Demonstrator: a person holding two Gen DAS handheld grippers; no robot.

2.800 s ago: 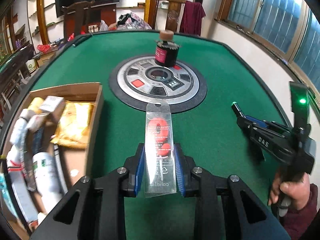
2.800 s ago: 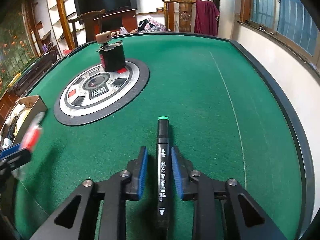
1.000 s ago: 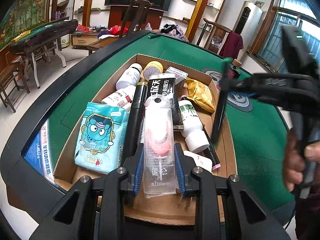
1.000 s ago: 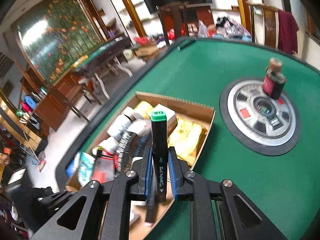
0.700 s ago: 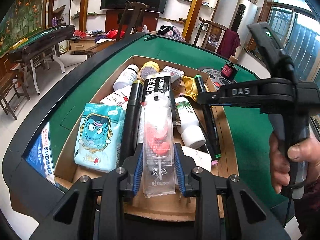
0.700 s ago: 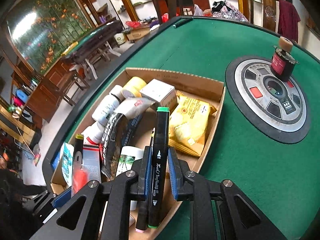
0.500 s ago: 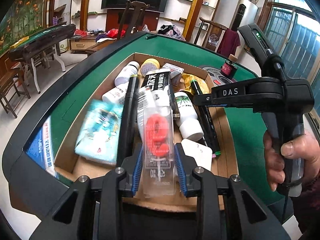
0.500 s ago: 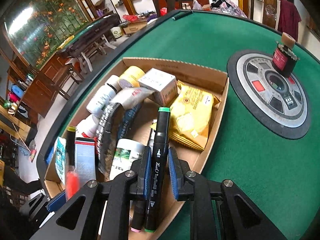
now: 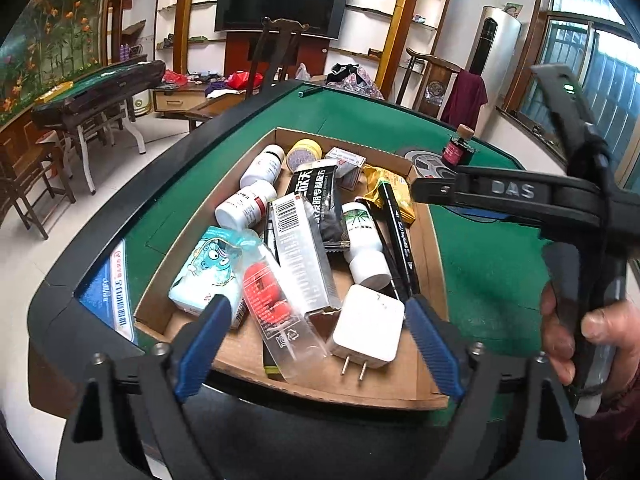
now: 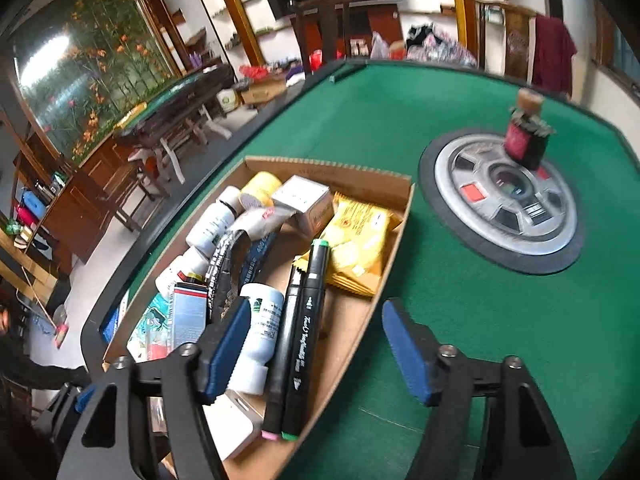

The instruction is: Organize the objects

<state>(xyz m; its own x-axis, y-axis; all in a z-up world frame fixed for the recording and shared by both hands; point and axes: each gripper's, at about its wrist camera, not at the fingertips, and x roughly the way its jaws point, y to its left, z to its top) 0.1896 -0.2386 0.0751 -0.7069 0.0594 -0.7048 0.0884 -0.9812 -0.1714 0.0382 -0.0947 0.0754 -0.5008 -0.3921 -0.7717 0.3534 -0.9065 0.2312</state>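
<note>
Left wrist view: your left hand-held gripper (image 9: 316, 338) stood spread wide above the near end of the cardboard box (image 9: 348, 394), pinching nothing. The clear blister pack (image 9: 276, 312) with the red item inside lay loose in the box, slanted across the teal cartoon pouch (image 9: 208, 268) and against the barcoded carton (image 9: 300, 256). I judged that pack light, thin and slippery, its plastic likely to flex; its stiffer flat edges would be the place to take it. The white plug adapter (image 9: 370, 330) lay just beside it, hard and compact. Your right hand-held gripper (image 9: 432, 191), marked "DAS", reached over the far right corner of the box. The black packet (image 9: 320, 200) carried Chinese characters I could not read with certainty.

Right wrist view: your right hand-held gripper (image 10: 314, 350) was also spread and empty, its pads either side of the box's right wall. The green-capped black marker (image 10: 307, 332) lay inside, touching a second marker (image 10: 285, 344) with a pink end, beside the white bottle (image 10: 259, 332). The marker looked light, rigid and smooth, so you would best grip it mid-barrel. Cursive writing on it seemed to begin "Touch". The yellow snack packet (image 10: 358, 240) looked soft and crushable. On the green worktop (image 10: 400, 112), 1 small dark bottle (image 10: 525, 136) stood on the round console (image 10: 500, 204), well apart from the box.
</note>
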